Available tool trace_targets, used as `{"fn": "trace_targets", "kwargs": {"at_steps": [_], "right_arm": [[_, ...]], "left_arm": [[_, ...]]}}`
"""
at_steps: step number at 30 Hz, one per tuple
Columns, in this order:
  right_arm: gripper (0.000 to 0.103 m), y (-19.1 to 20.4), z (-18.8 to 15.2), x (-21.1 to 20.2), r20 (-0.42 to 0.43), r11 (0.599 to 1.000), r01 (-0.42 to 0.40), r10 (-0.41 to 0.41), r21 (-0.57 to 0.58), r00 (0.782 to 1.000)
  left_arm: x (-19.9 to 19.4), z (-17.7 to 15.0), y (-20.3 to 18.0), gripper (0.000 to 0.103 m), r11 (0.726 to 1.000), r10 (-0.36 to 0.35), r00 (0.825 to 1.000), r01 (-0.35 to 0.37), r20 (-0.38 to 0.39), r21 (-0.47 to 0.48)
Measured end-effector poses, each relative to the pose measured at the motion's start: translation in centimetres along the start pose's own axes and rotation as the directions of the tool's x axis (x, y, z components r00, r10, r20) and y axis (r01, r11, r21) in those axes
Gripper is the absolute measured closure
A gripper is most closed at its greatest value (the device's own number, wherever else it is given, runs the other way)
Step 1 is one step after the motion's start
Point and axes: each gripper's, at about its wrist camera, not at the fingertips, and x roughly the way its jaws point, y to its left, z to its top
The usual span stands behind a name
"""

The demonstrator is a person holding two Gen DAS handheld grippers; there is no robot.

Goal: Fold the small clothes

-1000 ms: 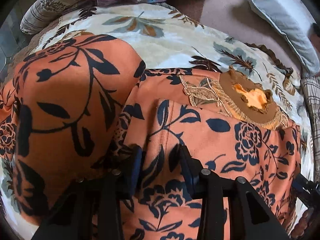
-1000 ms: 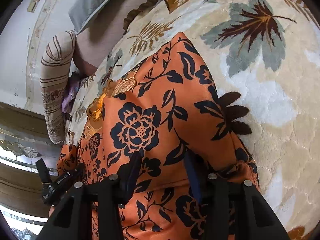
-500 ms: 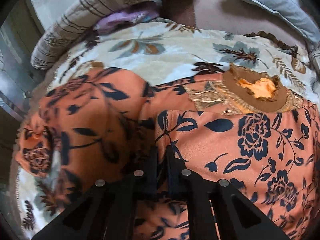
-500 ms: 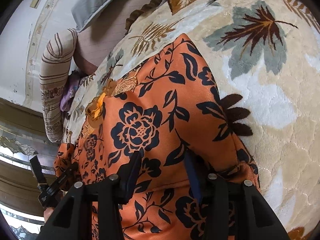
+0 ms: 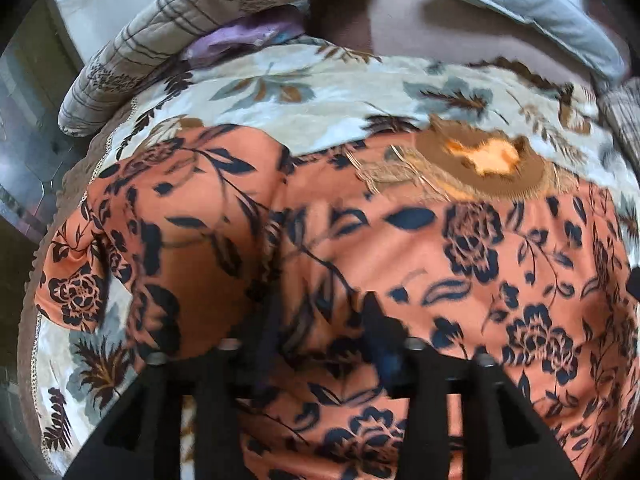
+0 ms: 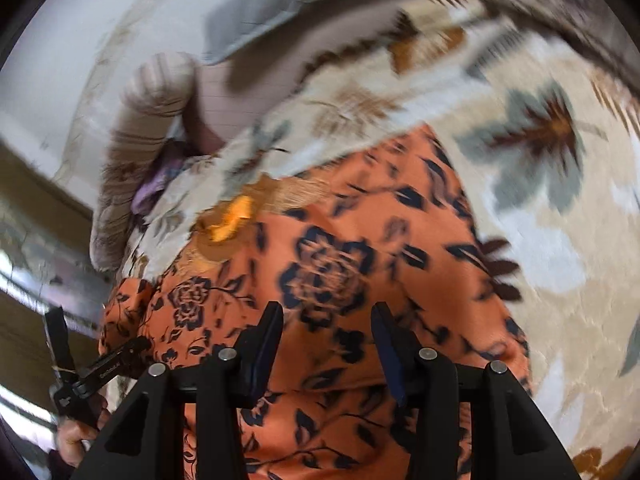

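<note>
Up close in the left wrist view, the orange garment (image 5: 400, 264) is lying spread over the leaf-patterned blanket (image 5: 320, 96), and its brown embroidered neckline (image 5: 480, 168) is showing at the far edge of the cloth. The left gripper (image 5: 320, 320) is hovering low over the garment with its jaws standing apart, pinching nothing; a rumpled fold of the fabric is running between them. One sleeve is trailing off to the left of the neckline toward the blanket's edge, something only this view is showing. Beyond the garment a striped pillow (image 5: 168, 48) is lying along the far side, with a purple cloth (image 5: 240, 36) tucked against it and a grey pillow (image 5: 540, 4) to the right of the neckline. Turning to the right wrist view, the right gripper (image 6: 326, 340) is also standing released, its jaws wide above the garment (image 6: 340, 280), which is looking bright orange with dark blue-black roses, leaves and vines. The neckline (image 6: 228, 224) is lying far left of the fingers here. Only this camera is catching the left tool's body (image 6: 104, 368) at the garment's left edge, held in a hand (image 6: 72, 440); small white lettering is running along it but is too small to read. Motion blur is softening both views.
</note>
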Motion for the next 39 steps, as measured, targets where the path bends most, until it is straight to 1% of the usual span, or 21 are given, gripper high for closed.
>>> {"fn": "trace_targets", "kwargs": {"at_steps": [3,4,5,6,8,10,13,14,16,17,19,20,22,23,24,25,29,31,34,37,39], "right_arm": [[0.053,0.2,-1.2,3.0,-0.112,0.999,0.033,-0.033,0.000,0.993],[0.053,0.2,-1.6,3.5,-0.116,0.999,0.045,-0.045,-0.005,0.992],[0.053,0.6,-1.8,3.4,-0.089,0.997,0.060,-0.063,-0.037,0.994],[0.053,1.3,-1.8,3.3,-0.085,0.994,0.082,-0.088,-0.078,0.992],[0.053,1.8,-1.7,3.0,-0.075,0.990,0.099,-0.107,-0.104,0.991],[0.053,1.9,-1.8,2.2,-0.045,0.995,0.064,-0.067,-0.075,0.997],[0.053,2.9,-1.9,1.8,0.005,0.993,0.062,-0.062,-0.100,0.998],[0.053,3.2,-2.0,2.2,-0.002,0.991,0.067,-0.068,-0.116,0.998],[0.051,3.5,-2.5,3.9,-0.070,0.985,0.102,-0.112,-0.138,0.991],[0.051,3.5,-3.2,4.3,-0.073,0.980,0.128,-0.141,-0.155,0.987],[0.051,4.4,-3.7,3.8,-0.031,0.966,0.159,-0.169,-0.202,0.985],[0.051,4.9,-3.9,3.4,-0.024,0.961,0.163,-0.173,-0.222,0.985],[0.051,5.2,-4.2,2.4,-0.002,0.966,0.132,-0.136,-0.224,0.991],[0.051,5.4,-4.2,1.7,0.020,0.966,0.122,-0.121,-0.226,0.992],[0.051,5.6,-4.2,1.2,0.038,0.966,0.120,-0.114,-0.227,0.993],[0.049,5.6,-4.0,0.4,0.065,0.970,0.112,-0.100,-0.217,0.993],[0.038,5.9,-3.4,-1.7,0.106,0.981,0.065,-0.046,-0.183,0.993],[0.036,6.1,-3.3,-2.1,0.104,0.984,0.040,-0.022,-0.175,0.994],[0.036,6.2,-3.1,-1.7,0.073,0.986,0.011,0.001,-0.164,0.997],[0.036,6.4,-2.6,-1.0,0.045,0.989,-0.023,0.030,-0.146,0.999],[0.036,6.6,-2.3,-0.7,0.034,0.989,-0.039,0.044,-0.140,0.998]], "left_arm": [[1.9,-1.3,-0.8,0.056,0.999,0.025,0.996,-0.023,-0.090,0.025],[2.2,-1.8,-0.7,0.056,1.000,0.018,0.994,-0.016,-0.104,0.020],[1.9,-2.1,-0.6,0.056,1.000,0.012,0.996,-0.011,-0.091,0.018],[1.3,-2.4,-0.5,0.056,1.000,0.005,0.996,-0.002,-0.084,0.028],[0.1,-2.9,-0.3,0.056,0.999,-0.013,0.997,0.016,-0.070,0.047],[-2.0,-3.3,0.6,0.056,0.998,-0.023,1.000,0.024,-0.010,0.051],[-4.5,-3.7,2.3,0.053,0.999,-0.042,0.998,0.040,0.056,0.030],[-5.2,-3.8,3.1,0.051,0.999,-0.046,0.997,0.046,0.068,0.013],[-6.4,-4.2,4.6,0.051,0.997,-0.066,0.994,0.068,0.084,-0.020],[-6.8,-4.5,5.0,0.051,0.997,-0.072,0.994,0.075,0.088,-0.030],[-7.6,-5.0,6.8,0.050,0.995,-0.071,0.993,0.077,0.098,-0.058],[-7.8,-5.1,7.6,0.049,0.995,-0.067,0.992,0.075,0.103,-0.071],[-8.1,-5.6,9.6,0.040,0.992,-0.055,0.992,0.067,0.116,-0.106],[-8.4,-5.9,11.0,0.032,0.989,-0.042,0.992,0.059,0.122,-0.136],[-8.6,-6.1,12.4,0.027,0.984,-0.032,0.991,0.053,0.128,-0.168],[-8.8,-6.2,13.6,0.026,0.979,-0.029,0.991,0.055,0.132,-0.195],[-8.2,-6.3,19.1,0.026,0.947,-0.034,0.994,0.064,0.101,-0.314],[-7.5,-6.3,21.6,0.026,0.928,-0.031,0.996,0.061,0.086,-0.368],[-6.5,-6.2,25.8,0.026,0.874,-0.043,0.996,0.072,0.072,-0.481],[-5.7,-5.9,29.5,0.026,0.804,-0.056,0.996,0.087,0.071,-0.588],[-5.2,-5.5,30.8,0.026,0.774,-0.049,0.996,0.081,0.068,-0.628]]}}
